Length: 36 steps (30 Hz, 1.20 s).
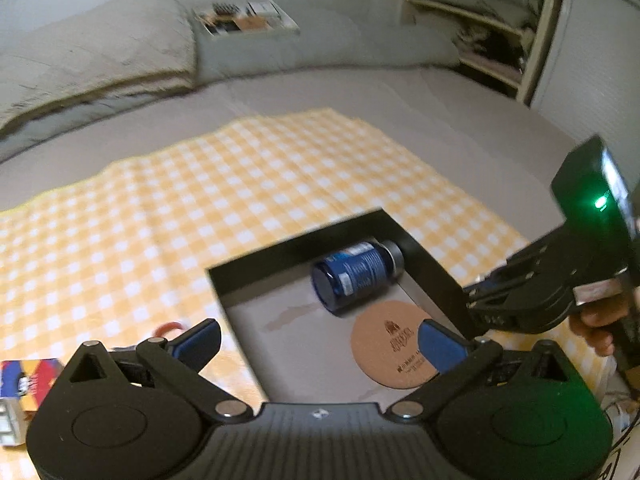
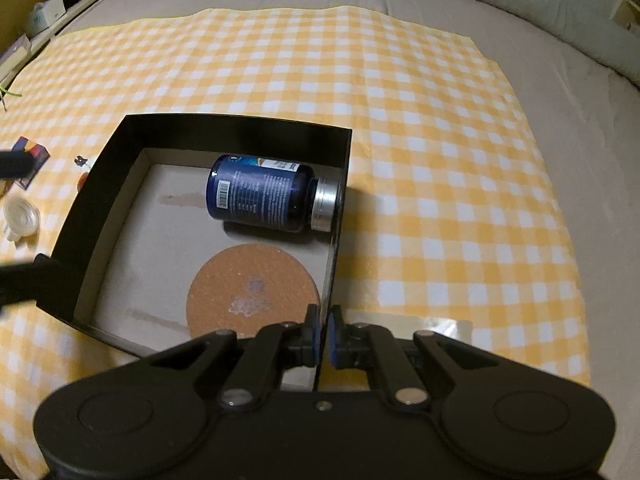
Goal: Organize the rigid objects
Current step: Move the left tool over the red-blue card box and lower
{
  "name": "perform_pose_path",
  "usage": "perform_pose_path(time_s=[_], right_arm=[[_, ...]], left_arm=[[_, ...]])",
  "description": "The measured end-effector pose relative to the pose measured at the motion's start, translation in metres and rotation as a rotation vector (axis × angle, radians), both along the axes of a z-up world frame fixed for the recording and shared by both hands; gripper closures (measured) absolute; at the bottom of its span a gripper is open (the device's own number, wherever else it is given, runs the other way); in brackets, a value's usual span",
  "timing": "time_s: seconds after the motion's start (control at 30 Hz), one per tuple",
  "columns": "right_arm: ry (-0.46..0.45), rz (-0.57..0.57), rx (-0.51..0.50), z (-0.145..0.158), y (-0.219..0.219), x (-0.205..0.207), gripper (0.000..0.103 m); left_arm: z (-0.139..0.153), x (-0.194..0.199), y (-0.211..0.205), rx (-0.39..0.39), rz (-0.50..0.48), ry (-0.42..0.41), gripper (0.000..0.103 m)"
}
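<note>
A black open box [image 2: 236, 126] lies on the yellow checked cloth; it also shows in the left wrist view [image 1: 432, 268]. Inside lie a blue bottle [image 2: 260, 194] on its side with a silver cap, and a round cork coaster [image 2: 252, 292]. Both show in the left wrist view, the bottle [image 1: 354, 276] and the coaster [image 1: 390, 344]. My right gripper [image 2: 323, 334] is shut on the box's right wall near its front corner. My left gripper [image 1: 320, 344] is open and empty, hovering over the box's near left edge. The right gripper's body [image 1: 532, 292] shows there too.
Left of the box on the cloth lie a colourful card box [image 2: 30, 156], a clear round lid [image 2: 20, 218], a small dark item [image 2: 81, 160] and an orange object [image 1: 170, 327]. Grey bedding, pillows [image 1: 92, 60] and a shelf [image 1: 480, 36] lie beyond the cloth.
</note>
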State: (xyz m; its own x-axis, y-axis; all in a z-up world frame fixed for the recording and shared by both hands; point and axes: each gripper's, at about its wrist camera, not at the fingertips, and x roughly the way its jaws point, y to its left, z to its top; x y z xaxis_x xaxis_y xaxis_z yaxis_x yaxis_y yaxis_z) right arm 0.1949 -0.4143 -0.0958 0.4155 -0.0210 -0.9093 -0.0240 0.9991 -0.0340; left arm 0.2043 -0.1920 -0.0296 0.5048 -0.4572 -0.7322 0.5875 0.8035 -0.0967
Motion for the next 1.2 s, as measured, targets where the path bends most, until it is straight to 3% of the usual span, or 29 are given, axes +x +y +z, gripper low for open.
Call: perform_pose_path(time_s=[0.27, 0.53, 0.87, 1.2], right_arm=[[-0.012, -0.046, 0.033, -0.003, -0.006, -0.004, 0.097], [-0.003, -0.07, 0.028, 0.0, -0.008, -0.003, 0.097], [0.006, -0.063, 0.032, 0.011, 0.004, -0.014, 0.096], [-0.028, -0.061, 0.037, 0.008, 0.002, -0.015, 0.099]], left_arm=[[0.02, -0.007, 0.051, -0.054, 0.086, -0.062, 0.0], [0.024, 0.019, 0.111, -0.077, 0.238, -0.108, 0.0], [0.011, 0.069, 0.177, -0.03, 0.409, -0.09, 0.0], [-0.027, 0.107, 0.199, 0.112, 0.424, 0.014, 0.0]])
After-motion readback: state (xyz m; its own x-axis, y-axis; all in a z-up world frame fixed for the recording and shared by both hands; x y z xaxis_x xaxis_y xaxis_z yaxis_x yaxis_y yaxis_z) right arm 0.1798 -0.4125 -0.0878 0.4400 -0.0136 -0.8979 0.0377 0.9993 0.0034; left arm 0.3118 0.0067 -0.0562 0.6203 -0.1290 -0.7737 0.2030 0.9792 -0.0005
